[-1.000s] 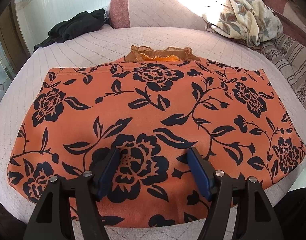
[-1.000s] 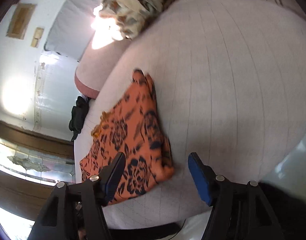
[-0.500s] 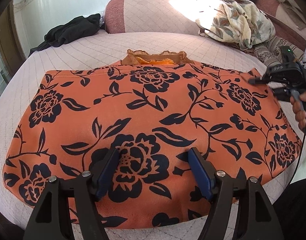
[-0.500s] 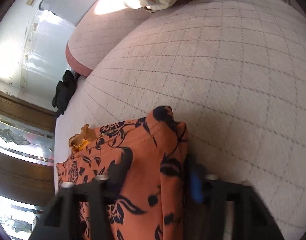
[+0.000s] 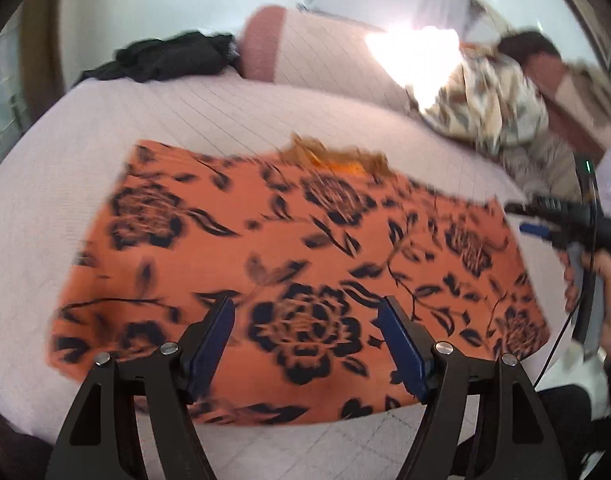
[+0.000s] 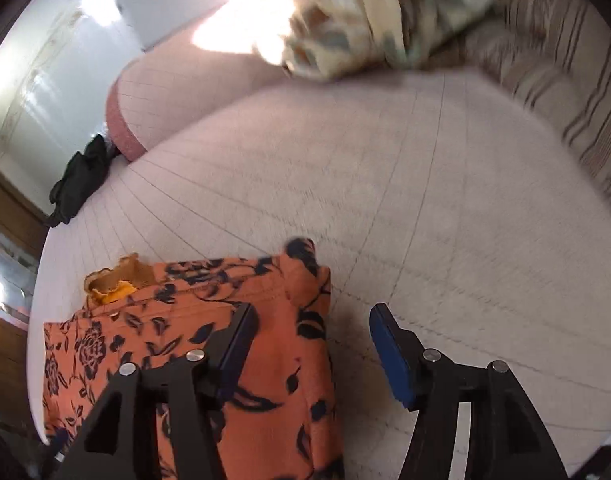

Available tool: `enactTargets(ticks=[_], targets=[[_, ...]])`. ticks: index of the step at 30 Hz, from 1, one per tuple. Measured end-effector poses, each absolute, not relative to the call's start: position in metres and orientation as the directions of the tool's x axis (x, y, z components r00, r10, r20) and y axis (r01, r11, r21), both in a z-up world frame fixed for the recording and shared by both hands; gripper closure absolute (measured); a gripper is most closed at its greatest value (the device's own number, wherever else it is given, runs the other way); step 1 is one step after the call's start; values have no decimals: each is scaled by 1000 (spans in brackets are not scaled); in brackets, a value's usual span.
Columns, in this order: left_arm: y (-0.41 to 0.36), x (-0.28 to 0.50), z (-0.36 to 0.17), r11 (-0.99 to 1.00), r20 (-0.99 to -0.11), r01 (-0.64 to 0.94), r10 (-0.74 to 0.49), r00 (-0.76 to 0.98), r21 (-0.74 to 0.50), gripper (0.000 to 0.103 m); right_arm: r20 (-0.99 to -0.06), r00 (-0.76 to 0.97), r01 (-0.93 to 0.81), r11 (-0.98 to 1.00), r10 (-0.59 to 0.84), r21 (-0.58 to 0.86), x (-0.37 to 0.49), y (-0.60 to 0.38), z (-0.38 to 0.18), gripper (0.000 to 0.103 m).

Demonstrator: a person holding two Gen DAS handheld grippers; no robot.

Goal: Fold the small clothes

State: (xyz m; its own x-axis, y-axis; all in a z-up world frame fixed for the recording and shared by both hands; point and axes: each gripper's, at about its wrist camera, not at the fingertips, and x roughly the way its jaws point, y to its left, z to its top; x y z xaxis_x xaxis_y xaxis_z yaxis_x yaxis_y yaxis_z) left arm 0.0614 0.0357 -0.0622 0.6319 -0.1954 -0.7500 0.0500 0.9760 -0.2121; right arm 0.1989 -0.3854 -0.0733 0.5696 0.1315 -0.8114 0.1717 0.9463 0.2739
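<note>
An orange garment with black flowers (image 5: 289, 248) lies flat on a pale quilted bed (image 5: 209, 120); a lace-trimmed orange piece (image 5: 337, 156) sticks out at its far edge. My left gripper (image 5: 305, 332) is open above the garment's near edge. My right gripper (image 6: 313, 344) is open over the garment's far right corner (image 6: 305, 272), its left finger over the cloth, its right finger over the bedcover. The right gripper also shows in the left wrist view (image 5: 533, 224), held in a hand at the garment's right edge.
A black garment (image 5: 169, 60) lies at the bed's far left. A pink bolster (image 5: 305, 52) lines the back. A floral cloth heap (image 5: 489, 108) sits at the far right, beside striped cushions (image 6: 565, 92).
The right gripper has opened and pulled back from the garment's corner. The left gripper has shifted, so the garment sits further off and more to the right. Both views are blurred by motion.
</note>
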Motion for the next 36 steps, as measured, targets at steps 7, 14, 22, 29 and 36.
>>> enactTargets(ticks=[7, 14, 22, 29, 36], targets=[[139, 28, -73, 899, -750, -148, -243, 615, -412, 35, -724, 540, -70, 880, 429, 469, 138, -320, -45, 36], [192, 35, -118, 760, -779, -300, -402, 481, -577, 94, -811, 402, -21, 890, 425, 456, 137, -284, -115, 32], [222, 80, -79, 770, -711, -203, -408, 573, -605, 60, -830, 374, -21, 898, 414, 439, 143, -275, -111, 25], [211, 206, -122, 776, -749, -153, -508, 425, -612, 61, -828, 383, -52, 904, 411, 424, 142, -269, -110, 18], [209, 248, -122, 842, -794, -99, -452, 406, -530, 92, -804, 384, -56, 881, 454, 470, 143, -274, -113, 17]])
